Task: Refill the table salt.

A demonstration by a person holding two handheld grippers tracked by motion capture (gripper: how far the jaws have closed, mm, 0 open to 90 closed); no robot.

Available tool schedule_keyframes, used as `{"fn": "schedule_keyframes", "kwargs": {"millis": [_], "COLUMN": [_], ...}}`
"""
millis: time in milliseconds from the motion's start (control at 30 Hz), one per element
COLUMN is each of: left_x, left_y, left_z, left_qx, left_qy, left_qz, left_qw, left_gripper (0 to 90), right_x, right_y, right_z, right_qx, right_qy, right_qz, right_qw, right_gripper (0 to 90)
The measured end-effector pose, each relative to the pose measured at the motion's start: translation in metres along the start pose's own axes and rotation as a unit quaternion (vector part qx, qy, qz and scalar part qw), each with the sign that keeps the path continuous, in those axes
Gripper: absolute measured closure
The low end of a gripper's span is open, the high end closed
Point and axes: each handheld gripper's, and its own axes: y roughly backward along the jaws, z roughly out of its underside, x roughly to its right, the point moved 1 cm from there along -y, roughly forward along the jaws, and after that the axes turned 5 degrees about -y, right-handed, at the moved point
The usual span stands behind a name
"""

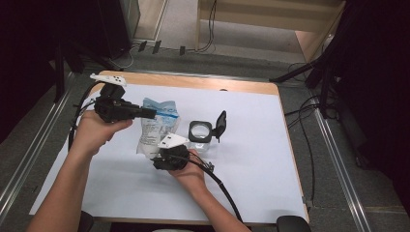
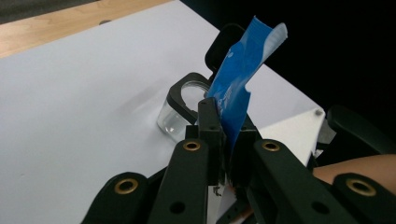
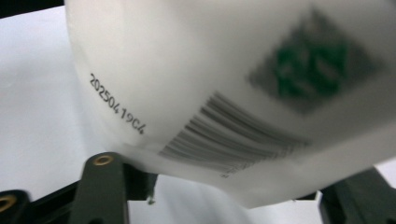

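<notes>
**Pouch held over the surface by 2 tongs**

My left tongs pinch the blue top edge of the pouch. My right tongs are at its near end; I cannot tell their state. A clear jar, lid open, stands just right.

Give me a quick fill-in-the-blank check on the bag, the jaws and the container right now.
1. The left gripper has its jaws shut on the bag's ____ top edge.
2. The clear container stands on the white sheet with its black lid flipped ____.
3. On the bag's white underside, in the right gripper view, beside the printed date code is a ____.
4. The right gripper is at the bag's ____ end.

Missing words: blue; open; barcode; bottom
</notes>
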Motion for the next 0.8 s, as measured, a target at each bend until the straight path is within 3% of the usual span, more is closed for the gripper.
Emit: {"fn": "schedule_keyframes", "kwargs": {"millis": [67, 233, 333, 367, 533, 633, 700, 800], "left_x": [0.000, -0.006, -0.006, -0.006, -0.007, -0.005, -0.004, -0.002], "left_y": [-0.005, -0.011, -0.016, -0.017, -0.021, -0.022, -0.024, -0.030], "left_z": [0.001, 0.004, 0.005, 0.005, 0.005, 0.005, 0.005, 0.004], "left_qx": [-0.007, -0.004, -0.011, -0.012, -0.013, -0.014, -0.016, -0.014], "left_qy": [-0.007, 0.003, -0.004, -0.003, 0.004, 0.004, 0.002, 0.000], "left_qz": [-0.005, 0.006, -0.001, 0.006, 0.003, 0.007, 0.013, 0.017], "left_qw": [0.9999, 1.0000, 0.9999, 0.9999, 0.9999, 0.9999, 0.9998, 0.9997], "left_gripper": [87.2, 83.4, 82.3, 82.4, 83.9, 84.4, 84.6, 84.4], "right_x": [-0.001, 0.001, 0.001, 0.001, 0.000, 0.000, -0.001, -0.004], "right_y": [-0.002, 0.000, 0.004, 0.005, 0.007, 0.009, 0.009, 0.010], "right_z": [0.003, 0.007, 0.004, 0.003, 0.006, 0.008, 0.008, 0.008], "right_qx": [-0.008, -0.006, 0.006, 0.005, 0.000, 0.009, 0.012, 0.012], "right_qy": [-0.011, -0.026, -0.026, -0.023, -0.033, -0.030, -0.016, -0.004], "right_qz": [-0.008, -0.010, -0.018, -0.016, -0.031, -0.029, -0.012, -0.003], "right_qw": [0.9999, 0.9996, 0.9995, 0.9996, 0.9990, 0.9991, 0.9997, 0.9999], "right_gripper": [39.1, 39.6, 47.8, 49.4, 50.9, 48.6, 38.4, 38.3]}}
